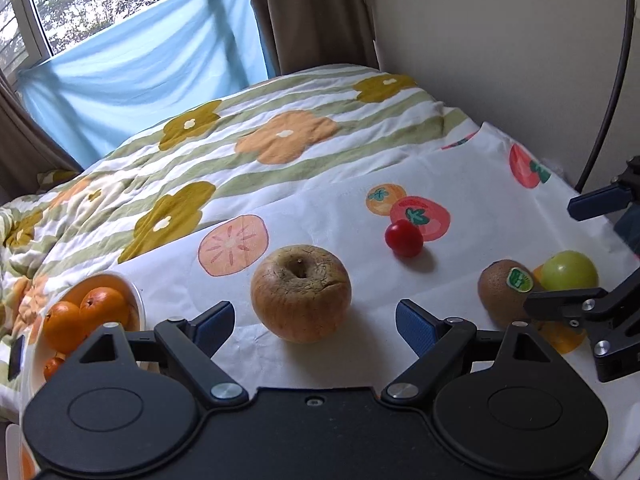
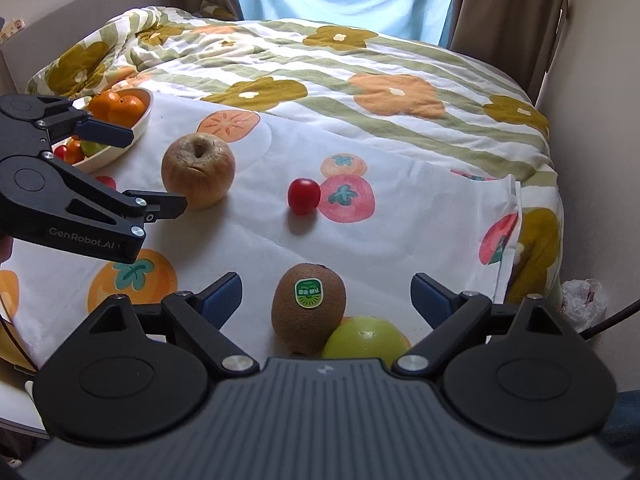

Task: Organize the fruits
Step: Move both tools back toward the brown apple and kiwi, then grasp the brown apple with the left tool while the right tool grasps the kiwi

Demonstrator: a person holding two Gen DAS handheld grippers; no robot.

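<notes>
A wrinkled brownish apple [image 1: 301, 292] lies on the fruit-print cloth [image 1: 340, 208], just ahead of my open left gripper [image 1: 316, 326]; it also shows in the right wrist view [image 2: 198, 169]. A small red tomato [image 1: 404, 238] [image 2: 304, 195] lies beyond it. A kiwi [image 2: 308, 306] with a green sticker touches a green fruit [image 2: 366, 340], between the fingers of my open right gripper [image 2: 326, 300]. Both show in the left wrist view: the kiwi [image 1: 506, 290], the green fruit [image 1: 570, 270]. A white bowl [image 1: 136, 300] at the left holds oranges [image 1: 100, 306].
The cloth lies on a bed with a flowered quilt [image 1: 248, 136]. A wall [image 1: 500, 40] runs along the right, a window with curtains stands at the back. The bowl [image 2: 128, 136] also holds small red and green fruits. A crumpled bag [image 2: 582, 304] lies by the bed's right edge.
</notes>
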